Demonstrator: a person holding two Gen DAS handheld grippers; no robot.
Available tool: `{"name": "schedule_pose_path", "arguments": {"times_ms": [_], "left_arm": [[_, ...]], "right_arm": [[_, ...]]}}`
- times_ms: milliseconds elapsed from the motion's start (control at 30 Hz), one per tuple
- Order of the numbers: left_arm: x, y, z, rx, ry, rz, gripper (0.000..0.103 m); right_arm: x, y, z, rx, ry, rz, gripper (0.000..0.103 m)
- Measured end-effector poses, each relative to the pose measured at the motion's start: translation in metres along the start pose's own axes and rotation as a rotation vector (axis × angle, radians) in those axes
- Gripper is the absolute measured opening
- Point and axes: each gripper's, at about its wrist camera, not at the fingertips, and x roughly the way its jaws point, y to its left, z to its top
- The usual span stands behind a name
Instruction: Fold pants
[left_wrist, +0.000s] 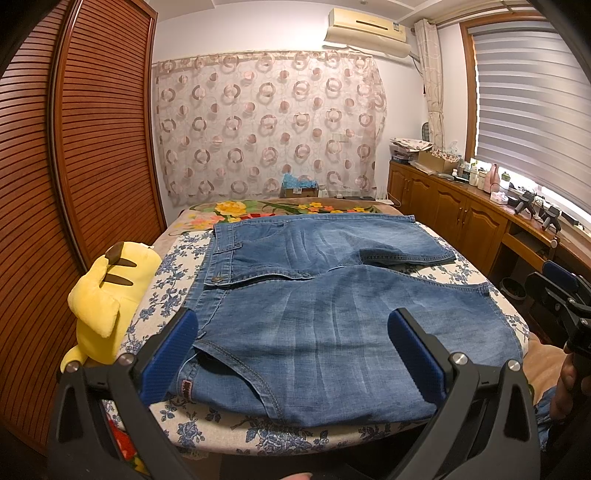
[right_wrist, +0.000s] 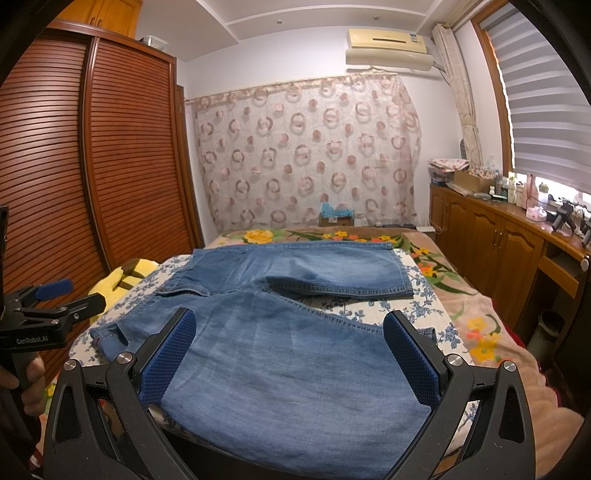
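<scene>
Blue denim pants (left_wrist: 314, 306) lie spread flat on a floral board on the bed, waistband to the left, both legs running right; they also show in the right wrist view (right_wrist: 288, 343). My left gripper (left_wrist: 291, 328) is open, hovering over the near waist and pocket area, holding nothing. My right gripper (right_wrist: 288, 328) is open above the near leg, holding nothing. Each gripper shows at the edge of the other's view: the right one (left_wrist: 557, 291) and the left one (right_wrist: 55, 295).
A yellow plush toy (left_wrist: 107, 291) lies left of the pants by the wooden wardrobe (left_wrist: 74, 147). The floral board (left_wrist: 173, 266) rests on a flowered blanket (right_wrist: 476, 317). Wooden cabinets (left_wrist: 461, 218) with bottles line the right wall under the window.
</scene>
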Motion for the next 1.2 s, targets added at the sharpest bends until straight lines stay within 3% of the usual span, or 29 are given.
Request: {"name": "schedule_pose_path", "arguments": {"times_ms": [333, 533, 667, 1200], "left_arm": [[0.0, 0.0, 0.0, -0.001, 0.001, 0.0, 0.103], [-0.002, 0.004, 0.004, -0.004, 0.033, 0.011, 0.103], [0.008, 0.012, -0.002, -0.012, 0.058, 0.021, 0.103], [0.041, 0.057, -0.027, -0.053, 0.138, 0.093, 0.103]], "right_arm": [[-0.001, -0.005, -0.002, -0.001, 0.001, 0.0, 0.103], [0.004, 0.004, 0.004, -0.009, 0.03, 0.004, 0.103], [0.008, -0.011, 0.0, -0.009, 0.047, 0.003, 0.103], [0.06, -0.056, -0.039, -0.014, 0.228, -0.034, 0.103]]}}
